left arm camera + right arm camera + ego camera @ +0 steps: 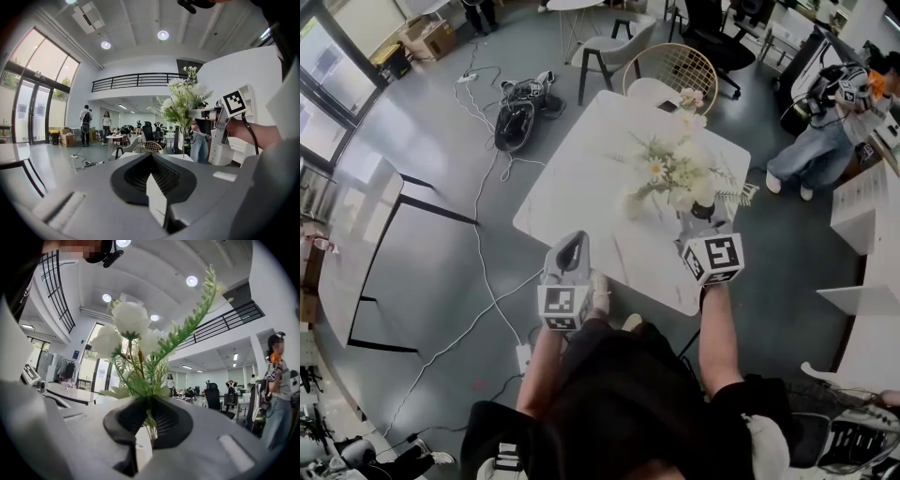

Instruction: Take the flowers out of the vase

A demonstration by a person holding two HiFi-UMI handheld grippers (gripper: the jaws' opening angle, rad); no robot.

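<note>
Black short-sleeved top [619, 394] at six o'clock; grey left gripper [152, 161], right gripper [149, 418] (ribbed black pads [174, 178]); white black-marked cubes [713, 258].

We find no word, number or brand name that we can read in any view. The left cube [562, 307], low and centre-left in the head view, and the right cube [713, 258], at centre right, carry only black-and-white square patterns, not letters. A small blue sign [75, 354] on the wall, at middle left of the right gripper view, is too small for us to read.
</note>
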